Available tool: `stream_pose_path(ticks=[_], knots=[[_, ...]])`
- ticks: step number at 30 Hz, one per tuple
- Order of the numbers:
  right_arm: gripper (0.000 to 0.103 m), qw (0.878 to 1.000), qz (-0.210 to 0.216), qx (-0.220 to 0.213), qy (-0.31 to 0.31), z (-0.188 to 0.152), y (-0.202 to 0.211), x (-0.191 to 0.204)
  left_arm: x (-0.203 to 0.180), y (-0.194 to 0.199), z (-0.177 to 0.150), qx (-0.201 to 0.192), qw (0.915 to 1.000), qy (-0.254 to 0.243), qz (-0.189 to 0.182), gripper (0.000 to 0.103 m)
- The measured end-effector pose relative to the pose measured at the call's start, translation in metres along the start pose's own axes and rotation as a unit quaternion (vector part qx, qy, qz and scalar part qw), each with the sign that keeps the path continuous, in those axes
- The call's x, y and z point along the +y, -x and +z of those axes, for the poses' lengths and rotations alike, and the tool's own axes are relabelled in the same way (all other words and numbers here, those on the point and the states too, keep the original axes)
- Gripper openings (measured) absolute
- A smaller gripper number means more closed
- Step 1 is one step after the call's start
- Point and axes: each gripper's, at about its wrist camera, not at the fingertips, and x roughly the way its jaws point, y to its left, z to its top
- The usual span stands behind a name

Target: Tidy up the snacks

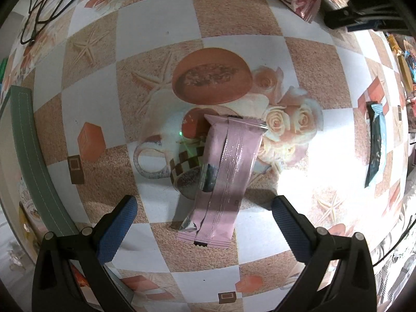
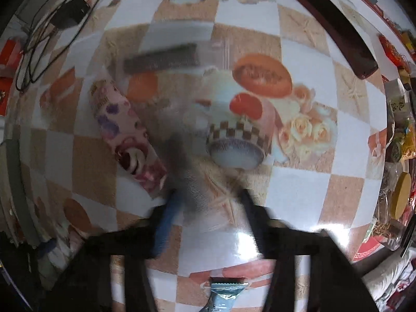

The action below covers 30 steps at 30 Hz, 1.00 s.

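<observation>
In the left wrist view a pink snack packet (image 1: 223,174) lies seam-up on the patterned tablecloth (image 1: 161,39), between and just ahead of my open left gripper (image 1: 204,210). A blue-black snack packet (image 1: 375,143) lies at the right. My right gripper shows at the top right (image 1: 364,10). In the blurred right wrist view my right gripper (image 2: 205,200) is open and empty. A pink floral packet (image 2: 124,135) lies at its left, a dark packet (image 2: 161,58) beyond it, and a light blue packet (image 2: 225,293) at the bottom edge.
A dark red long case (image 2: 335,26) lies at the far right. Jars and snack bags (image 2: 400,140) crowd the right edge. Black cables (image 2: 52,31) and a black box lie at the far left. A green strip (image 1: 31,156) runs along the left.
</observation>
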Motion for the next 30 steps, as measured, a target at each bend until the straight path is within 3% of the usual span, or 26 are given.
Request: stream_pose_path(ticks=[5, 14, 15, 16, 17, 18, 21, 24, 30], knots=[[0.022, 0.999, 0.032, 0.015, -0.023, -0.019, -0.002, -0.009, 0.0, 0.002, -0.002, -0.003, 1.0, 0.0, 0.0, 0.103], [0.024, 0.991, 0.075, 0.074, -0.082, -0.117, -0.019, 0.003, -0.004, 0.004, -0.011, -0.028, 0.9986, -0.044, 0.008, 0.103], [0.026, 0.99, 0.077, 0.074, -0.088, -0.123, -0.019, 0.004, -0.004, 0.004, -0.012, -0.03, 0.9982, -0.051, 0.008, 0.103], [0.044, 0.99, 0.079, 0.073, -0.092, -0.128, -0.019, 0.002, -0.004, 0.004, -0.014, -0.032, 0.9978, -0.057, 0.009, 0.103], [0.072, 0.99, 0.074, 0.069, -0.096, -0.134, -0.017, 0.003, -0.004, 0.003, -0.015, -0.034, 0.9977, -0.058, 0.013, 0.103], [0.077, 0.991, 0.068, 0.059, -0.099, -0.136, -0.015, 0.003, -0.004, 0.003, -0.015, -0.034, 0.9976, -0.059, 0.013, 0.103], [0.077, 0.992, 0.063, 0.052, -0.1, -0.156, -0.009, -0.005, -0.004, 0.003, -0.014, -0.034, 0.9977, -0.058, 0.014, 0.103], [0.077, 0.991, 0.059, 0.048, -0.109, -0.181, 0.001, 0.019, -0.003, 0.003, -0.014, -0.034, 0.9977, -0.058, 0.014, 0.103], [0.077, 0.991, 0.048, 0.053, -0.112, -0.165, -0.014, 0.0, -0.007, 0.004, -0.02, -0.035, 0.9977, -0.057, 0.014, 0.103]])
